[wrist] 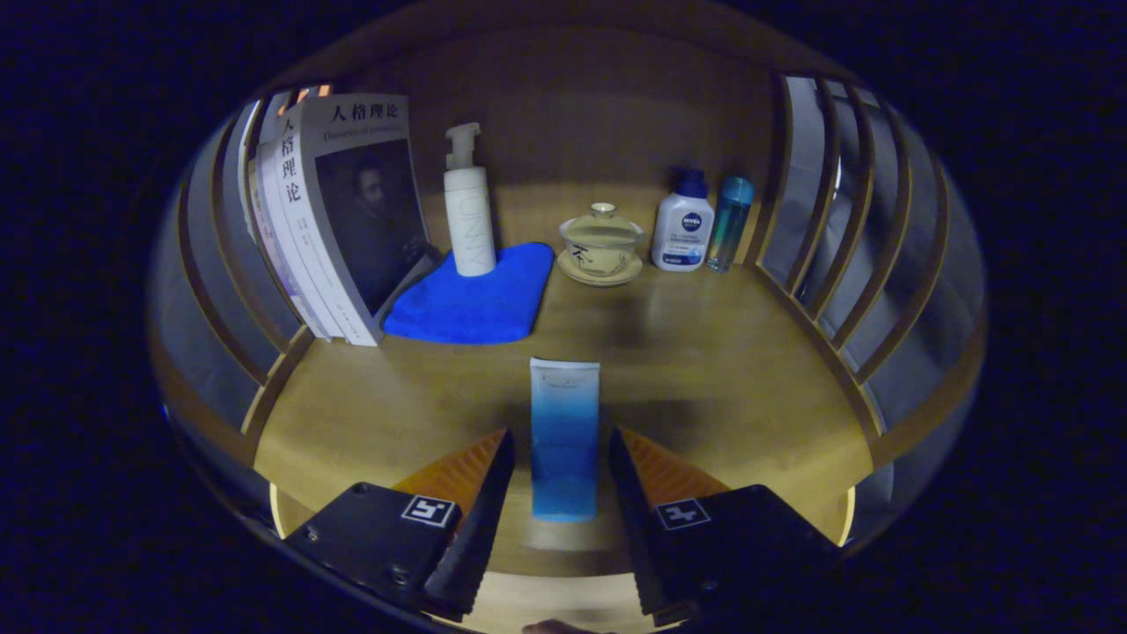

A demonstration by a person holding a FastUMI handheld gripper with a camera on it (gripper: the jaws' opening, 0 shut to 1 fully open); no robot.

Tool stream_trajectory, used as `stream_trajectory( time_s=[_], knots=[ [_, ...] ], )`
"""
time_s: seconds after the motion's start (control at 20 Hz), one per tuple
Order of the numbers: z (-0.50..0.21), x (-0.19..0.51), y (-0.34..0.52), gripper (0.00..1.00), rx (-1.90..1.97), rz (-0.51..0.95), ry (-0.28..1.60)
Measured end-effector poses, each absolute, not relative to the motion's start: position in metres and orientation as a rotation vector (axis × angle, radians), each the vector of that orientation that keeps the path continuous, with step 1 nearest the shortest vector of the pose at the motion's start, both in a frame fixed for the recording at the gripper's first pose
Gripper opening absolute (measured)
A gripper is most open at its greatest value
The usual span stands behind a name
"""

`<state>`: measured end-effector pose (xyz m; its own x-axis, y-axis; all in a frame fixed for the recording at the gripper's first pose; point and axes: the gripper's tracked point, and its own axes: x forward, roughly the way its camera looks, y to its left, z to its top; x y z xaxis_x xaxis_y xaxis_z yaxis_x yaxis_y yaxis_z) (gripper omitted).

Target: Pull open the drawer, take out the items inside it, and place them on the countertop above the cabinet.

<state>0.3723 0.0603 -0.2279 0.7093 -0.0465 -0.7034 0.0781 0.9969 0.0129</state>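
Low centre of frame, on bench (704, 370): blue tube (564, 438) lying lengthwise between spread fingers of hand-held gripper (563, 480), untouched either side.

Glossy plastic tube (564, 438) on smooth wooden countertop (722, 370); fuzzy blue cloth (475, 304).

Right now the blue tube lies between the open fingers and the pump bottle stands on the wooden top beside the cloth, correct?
Not quite. In the gripper view the pump bottle stands on the blue cloth, not beside it. The blue tube does lie between the hand-held gripper's open fingers.
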Motion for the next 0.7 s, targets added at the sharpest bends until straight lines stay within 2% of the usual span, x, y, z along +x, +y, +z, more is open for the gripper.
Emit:
stream_trajectory(
  time_s=[0.3,0.5,0.55,0.65,0.7],
  knots=[
    [-0.188,0.331,0.082,0.65,0.055,0.020,0.713],
    [-0.164,0.292,0.084,0.65,0.002,0.029,0.648],
    [-0.158,0.281,0.086,0.75,-0.007,0.035,0.632],
    [-0.147,0.257,0.089,0.85,-0.016,0.054,0.598],
    [-0.143,0.246,0.089,0.85,-0.023,0.062,0.580]
  ],
)
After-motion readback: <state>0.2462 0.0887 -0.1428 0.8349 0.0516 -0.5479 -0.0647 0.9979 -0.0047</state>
